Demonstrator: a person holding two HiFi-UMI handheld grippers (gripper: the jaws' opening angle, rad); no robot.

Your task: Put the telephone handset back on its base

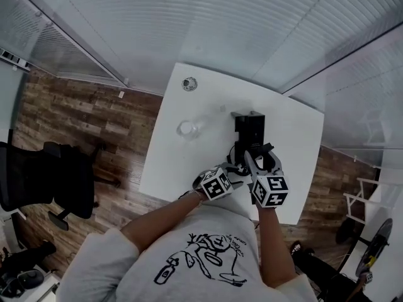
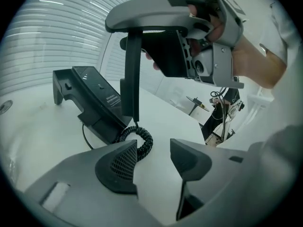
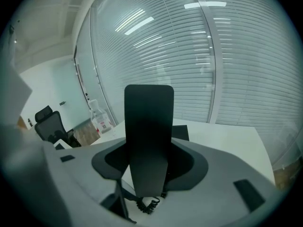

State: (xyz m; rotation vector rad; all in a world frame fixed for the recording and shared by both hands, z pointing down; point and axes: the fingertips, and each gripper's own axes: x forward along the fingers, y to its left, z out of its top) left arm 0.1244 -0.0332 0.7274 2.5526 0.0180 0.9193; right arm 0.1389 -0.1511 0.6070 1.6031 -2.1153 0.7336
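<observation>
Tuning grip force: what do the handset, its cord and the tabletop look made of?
Handset: hard black plastic, matte, by its smooth, evenly dull face.
Cord: black coiled flex, likely rubbery plastic sheath.
Tabletop: white, smooth, faint sheen; probably laminate, can't confirm.

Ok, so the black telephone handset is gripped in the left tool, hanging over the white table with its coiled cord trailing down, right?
Not quite: the black telephone handset is gripped in the right tool, as the right gripper view shows; the left tool is open and empty. It does hang over the white table, coiled cord trailing down.
</observation>
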